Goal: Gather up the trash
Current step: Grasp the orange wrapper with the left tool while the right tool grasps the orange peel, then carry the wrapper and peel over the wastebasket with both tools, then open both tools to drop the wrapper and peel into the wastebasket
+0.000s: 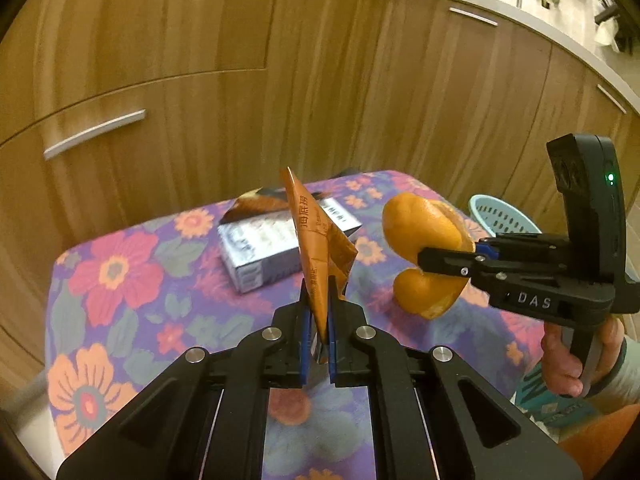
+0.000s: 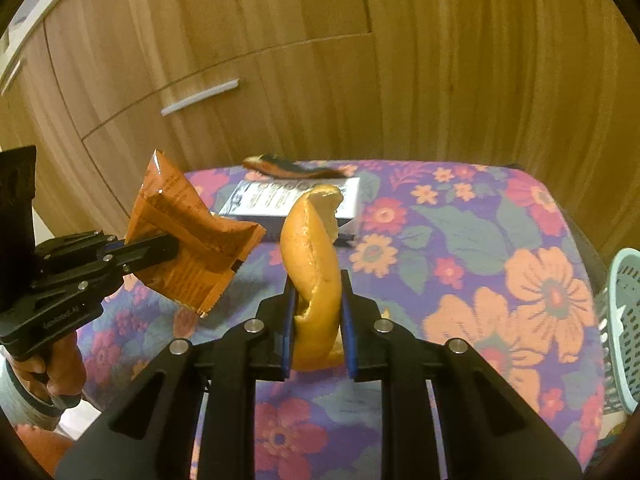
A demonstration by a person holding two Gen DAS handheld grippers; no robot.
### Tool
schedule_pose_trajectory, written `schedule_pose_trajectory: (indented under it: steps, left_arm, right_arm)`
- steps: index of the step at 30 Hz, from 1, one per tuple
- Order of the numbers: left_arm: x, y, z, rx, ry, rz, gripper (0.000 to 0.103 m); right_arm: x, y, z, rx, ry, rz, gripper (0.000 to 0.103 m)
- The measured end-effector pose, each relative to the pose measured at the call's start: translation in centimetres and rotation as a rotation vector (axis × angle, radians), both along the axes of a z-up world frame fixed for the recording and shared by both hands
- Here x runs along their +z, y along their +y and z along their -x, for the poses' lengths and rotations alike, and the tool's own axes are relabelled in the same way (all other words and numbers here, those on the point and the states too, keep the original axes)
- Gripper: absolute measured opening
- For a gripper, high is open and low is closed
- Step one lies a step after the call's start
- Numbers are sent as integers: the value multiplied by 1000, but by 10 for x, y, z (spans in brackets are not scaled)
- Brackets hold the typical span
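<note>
Box behind wrapper & peel.

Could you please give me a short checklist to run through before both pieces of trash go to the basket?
1. Left gripper clamps the orange wrapper: ok.
2. Right gripper clamps the orange peel: ok.
3. Both pieces lifted off the tablecloth: ok.
4. Basket in view at the right: ok.
5. Room inside the basket: cannot tell.
6. Table cleared: not ok, box remains.
</note>
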State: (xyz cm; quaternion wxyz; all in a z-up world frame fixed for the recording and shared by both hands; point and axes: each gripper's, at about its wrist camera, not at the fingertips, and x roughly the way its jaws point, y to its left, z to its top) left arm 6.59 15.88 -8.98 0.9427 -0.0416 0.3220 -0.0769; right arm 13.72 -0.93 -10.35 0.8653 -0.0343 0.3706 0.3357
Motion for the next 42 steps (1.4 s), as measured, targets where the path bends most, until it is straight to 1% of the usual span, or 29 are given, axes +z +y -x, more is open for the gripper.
schedule_pose_trajectory:
  steps: [4, 9, 12, 15, 17, 19, 21, 24, 27, 30, 32, 35, 37, 38, 39, 40, 41, 42]
  left_arm:
    - [14, -14, -10, -39, -23, -3, 4]
    - [33, -46, -28, -115, -56, -24, 4]
    - [40, -73, -46, -181, -75, -28, 4]
    - [43, -110, -68, -259, -78, -23, 4]
    - [42, -143, -88, -295, -71, -49, 4]
    - [41, -171, -105, -331, -66, -49, 4]
    - [41, -205, -125, -375, -52, -39, 4]
    - [39, -243, -149, -425, -32, -19, 4]
    - [26, -295, -172, -477, 28, -33, 4]
    - [12, -332, -191, -499, 73, -7, 4]
    - [5, -353, -200, -501, 68, -21, 4]
    - [-11, -377, -209, -516, 93, -8, 5]
    - [-20, -389, -213, -526, 98, -19, 8]
    - [-25, -392, -214, -530, 103, -19, 17]
    - [-28, -395, -216, -526, 105, -16, 28]
    - [-30, -397, -218, -519, 104, -5, 31]
    - [-32, -397, -221, -523, 109, 7, 31]
    - [-34, -397, -221, -529, 118, 13, 34]
  right_arm:
    - [14, -28, -7, -47, -18, -23, 16]
    - [29, -74, -20, -126, -44, -43, 16]
    - [35, -110, -28, -190, -63, -42, 16]
    - [38, -147, -35, -259, -78, -32, 16]
    - [37, -177, -41, -312, -85, -17, 16]
    - [35, -203, -48, -363, -86, 5, 16]
    - [32, -230, -55, -416, -84, 28, 16]
    - [23, -265, -67, -490, -72, 41, 16]
    - [4, -302, -80, -581, -21, 39, 16]
    - [-16, -326, -89, -644, 8, 46, 16]
    - [-30, -342, -95, -688, 34, 49, 16]
    - [-44, -358, -103, -720, 65, 48, 16]
    - [-51, -365, -109, -730, 85, 44, 16]
    - [-55, -368, -112, -738, 94, 43, 17]
    - [-58, -370, -114, -741, 103, 45, 17]
    - [-61, -371, -116, -742, 109, 50, 17]
    - [-65, -372, -119, -741, 123, 52, 18]
    - [-69, -378, -121, -741, 137, 48, 19]
